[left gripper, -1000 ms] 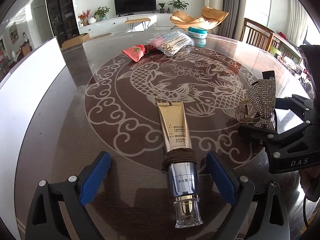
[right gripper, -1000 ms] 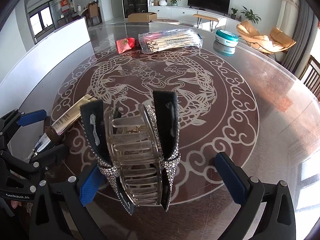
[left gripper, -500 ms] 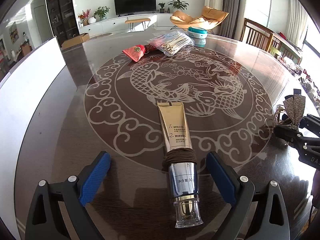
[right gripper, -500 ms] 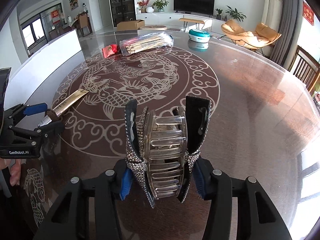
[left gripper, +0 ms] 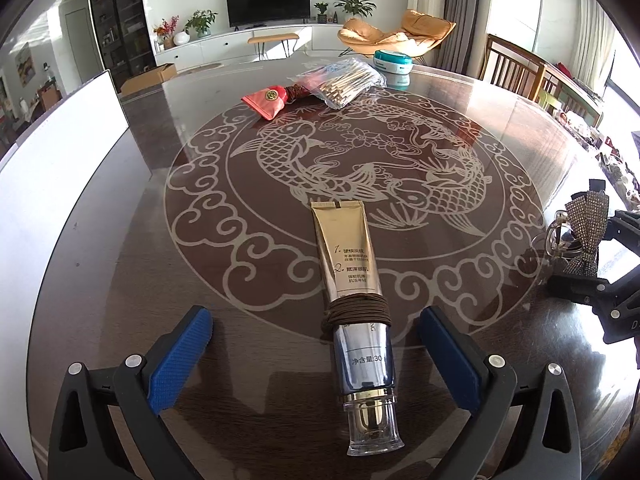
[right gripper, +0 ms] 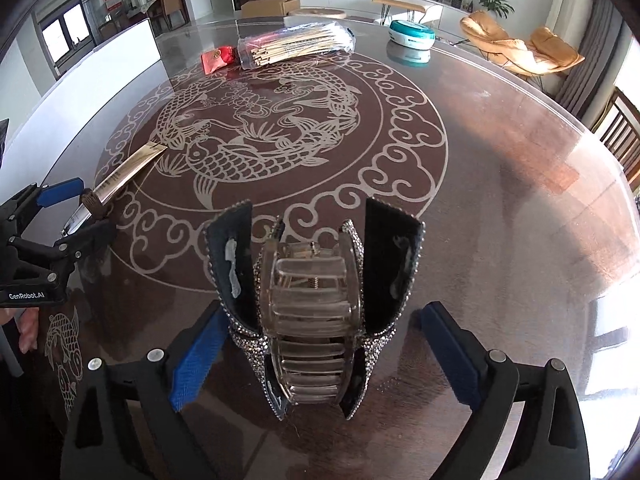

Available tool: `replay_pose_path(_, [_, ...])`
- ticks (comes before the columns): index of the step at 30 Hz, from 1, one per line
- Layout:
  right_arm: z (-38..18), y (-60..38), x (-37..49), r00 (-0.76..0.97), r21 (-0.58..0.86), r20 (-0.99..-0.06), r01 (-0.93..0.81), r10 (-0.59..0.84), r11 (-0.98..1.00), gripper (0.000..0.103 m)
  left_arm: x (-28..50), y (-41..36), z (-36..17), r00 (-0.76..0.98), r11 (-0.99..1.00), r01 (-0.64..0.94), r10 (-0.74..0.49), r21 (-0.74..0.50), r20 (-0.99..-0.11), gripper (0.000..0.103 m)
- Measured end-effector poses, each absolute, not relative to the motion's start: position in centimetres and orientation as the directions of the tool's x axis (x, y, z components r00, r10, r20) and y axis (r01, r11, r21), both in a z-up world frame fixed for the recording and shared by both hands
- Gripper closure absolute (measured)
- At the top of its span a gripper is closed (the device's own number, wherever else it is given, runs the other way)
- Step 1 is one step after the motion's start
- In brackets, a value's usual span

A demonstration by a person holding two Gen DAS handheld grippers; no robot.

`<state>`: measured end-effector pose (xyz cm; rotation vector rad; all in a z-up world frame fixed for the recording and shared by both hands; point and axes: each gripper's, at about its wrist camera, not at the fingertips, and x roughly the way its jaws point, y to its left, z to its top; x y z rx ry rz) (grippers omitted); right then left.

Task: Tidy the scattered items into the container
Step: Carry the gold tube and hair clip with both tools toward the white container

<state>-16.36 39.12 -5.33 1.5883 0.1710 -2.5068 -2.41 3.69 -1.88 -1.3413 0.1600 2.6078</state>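
While both grippers point steeply down at the dark glass-topped round table (left gripper: 120, 240) with its pale fish pattern, each stands with its blue-padded jaws spread wide. Between the fingers of the left gripper (left gripper: 314, 354) lies a gold and silver cosmetic tube (left gripper: 354, 280) with a clear cap and a brown elastic cord (left gripper: 356, 310) wound round its middle; neither pad touches it. Its cap end points back toward the gripper and its flat crimped end points away.

Jaws of the right gripper (right gripper: 320, 354) have just been opening, and a clear plastic hair claw clip with black rhinestone-edged bow wings (right gripper: 314, 304) sits on the table between them; the left pad is just beside one wing, the right pad stands clear of it.

Farther ahead of both grippers, at the far side of the pattern, lie a red fabric pouch (left gripper: 266, 98) and a clear bag of wooden sticks (left gripper: 340, 80), touching each other, with a teal and white round tin (left gripper: 392, 67) just beyond. A tall white panel (left gripper: 48, 152) runs along the table's left edge.
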Motion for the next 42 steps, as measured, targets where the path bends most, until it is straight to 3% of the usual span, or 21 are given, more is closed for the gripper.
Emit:
replay_pose_path(8, [-5.4, 39.1, -17.9, -0.315, 0.02, -0.944, 0.228, -0.093, -0.973, 0.003, -3.0, 4.3, -1.6, -0.448, -0.964, -0.266, 0.119, 0.005, -0.886, 0.0])
replay_pose_path(9, [-5.1, 39.2, -18.0, -0.32, 0.038, -0.941, 0.225, -0.111, -0.974, 0.003, -2.9, 4.5, -1.5, -0.444, -0.96, -0.281, 0.124, 0.006, -0.888, 0.004])
replay_pose_path(11, [-4.5, 39.3, -18.1, -0.335, 0.071, -0.931, 0.221, -0.144, -0.973, 0.007, -2.4, 4.9, -0.9, -0.456, -0.951, -0.309, 0.141, 0.008, -0.879, 0.035])
replay_pose_path(12, [-4.2, 39.3, -18.2, -0.339, 0.081, -0.928, 0.224, -0.155, -0.971, 0.013, -2.2, 5.1, -0.7, -0.453, -0.948, -0.318, 0.144, 0.008, -0.88, 0.042])
replay_pose_path(13, [-3.9, 39.2, -18.3, -0.339, 0.086, -0.927, 0.228, -0.162, -0.97, 0.032, -2.1, 5.3, -0.5, -0.451, -0.945, -0.326, 0.147, 0.009, -0.88, 0.066])
replay_pose_path(14, [-3.8, 39.1, -18.3, -0.339, 0.083, -0.927, 0.227, -0.159, -0.97, 0.046, -2.1, 5.5, -0.3, -0.448, -0.944, -0.329, 0.141, 0.016, -0.883, 0.073])
replay_pose_path(23, [-1.9, 38.3, -18.3, -0.342, 0.093, -0.923, 0.25, -0.178, -0.964, 0.048, -1.6, 4.5, 1.4, -0.441, -0.943, -0.332, 0.165, -0.01, -0.882, 0.074])
replay_pose_path(33, [-3.2, 39.4, -19.6, -0.276, 0.037, -0.955, 0.241, -0.105, -0.97, 0.047, -2.3, 1.0, 0.6, -0.401, -0.954, -0.3, 0.138, -0.013, -0.906, 0.074])
replay_pose_path(36, [-3.7, 39.2, -19.6, -0.243, 0.031, -0.965, 0.257, -0.095, -0.966, 0.041, -2.2, 0.6, -0.2, -0.389, -0.956, -0.294, 0.142, -0.024, -0.91, 0.072])
replay_pose_path(39, [-3.8, 39.5, -19.3, -0.232, 0.02, -0.969, 0.255, -0.081, -0.967, 0.028, -2.3, 0.6, -0.2, -0.389, -0.955, -0.294, 0.142, -0.024, -0.91, 0.069])
replay_pose_path(42, [-3.9, 40.3, -19.2, -0.219, 0.047, -0.971, 0.228, -0.098, -0.972, 0.025, -2.7, 0.6, -0.2, -0.386, -0.955, -0.296, 0.14, -0.021, -0.912, 0.058])
